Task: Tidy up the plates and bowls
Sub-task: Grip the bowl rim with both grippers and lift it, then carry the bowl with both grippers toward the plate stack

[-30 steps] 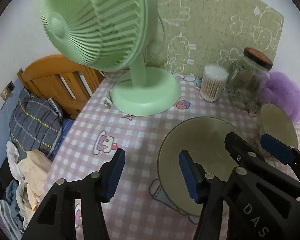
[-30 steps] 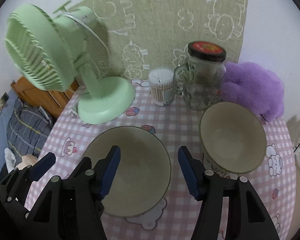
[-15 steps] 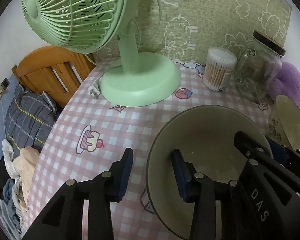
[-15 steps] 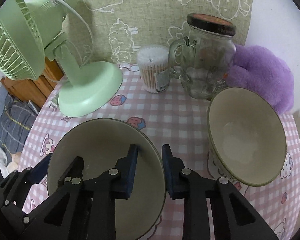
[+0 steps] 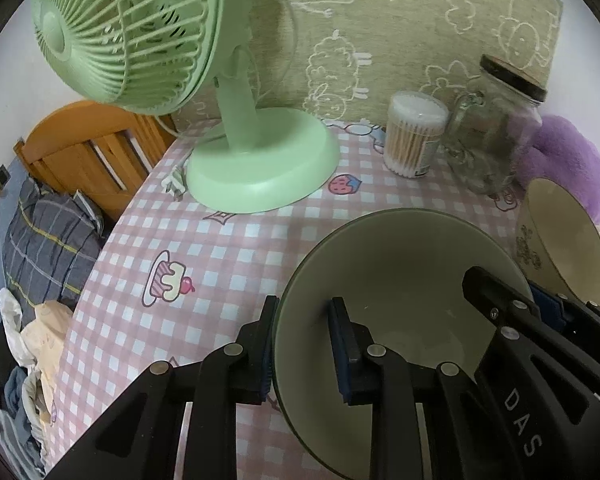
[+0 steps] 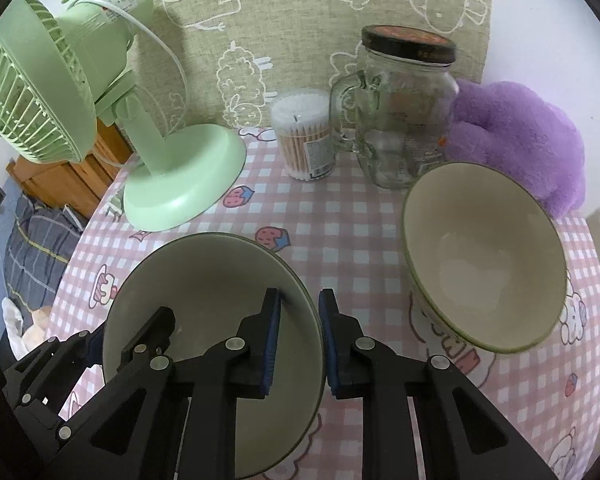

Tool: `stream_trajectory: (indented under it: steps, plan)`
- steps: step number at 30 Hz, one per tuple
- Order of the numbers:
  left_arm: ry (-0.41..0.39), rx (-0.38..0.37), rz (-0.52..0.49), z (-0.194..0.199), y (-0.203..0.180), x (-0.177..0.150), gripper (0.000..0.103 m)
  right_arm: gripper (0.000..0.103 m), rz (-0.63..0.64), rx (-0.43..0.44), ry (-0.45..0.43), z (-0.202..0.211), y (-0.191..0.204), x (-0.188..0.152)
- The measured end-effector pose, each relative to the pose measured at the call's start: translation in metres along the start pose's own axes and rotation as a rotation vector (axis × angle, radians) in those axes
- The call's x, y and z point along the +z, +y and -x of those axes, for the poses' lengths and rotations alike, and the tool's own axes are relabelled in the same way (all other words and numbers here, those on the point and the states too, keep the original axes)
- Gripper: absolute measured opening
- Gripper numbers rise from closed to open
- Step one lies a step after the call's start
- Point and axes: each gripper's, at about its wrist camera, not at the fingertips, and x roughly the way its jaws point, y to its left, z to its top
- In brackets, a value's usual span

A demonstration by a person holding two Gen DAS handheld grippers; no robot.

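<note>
The left gripper (image 5: 302,350) has just been closing and now pinches the near-left rim of the wide greenish bowl (image 5: 400,264), one blue pad outside the wall and one inside. The right gripper (image 6: 299,344) has likewise just been closing, and it clamps the opposite, right-hand rim of the same bowl, again with a pad on each side of the wall. The bowl sits between the two grippers on the pink checked tablecloth (image 6: 340,224).

To the right of the right gripper, just beside the held bowl but apart from it, stands a second, deeper cream bowl (image 6: 484,264). Beyond it lies a purple plush toy (image 6: 520,136). Straight ahead of both grippers, at the back of the table, are a tub of cotton swabs (image 6: 304,136) and a glass handled jar with a dark lid (image 6: 404,108), standing side by side. Ahead and to the left stands a green desk fan (image 5: 140,32).
</note>
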Motion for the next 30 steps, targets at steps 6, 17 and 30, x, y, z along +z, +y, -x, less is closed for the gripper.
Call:
stream_trajectory:
  steps: [6, 17, 30]
  plan:
    - [-0.016, -0.034, -0.026, 0.018, -0.005, -0.001, 0.023, 0.023, -0.019, -0.032, -0.020, 0.022, -0.005, -0.003]
    - [-0.056, -0.107, -0.065, 0.069, 0.002, -0.010, 0.023, 0.023, -0.068, -0.090, -0.069, 0.081, 0.007, -0.018]
    - [-0.098, -0.174, -0.116, 0.138, 0.023, -0.039, 0.023, 0.023, -0.107, -0.160, -0.126, 0.161, 0.032, -0.057]
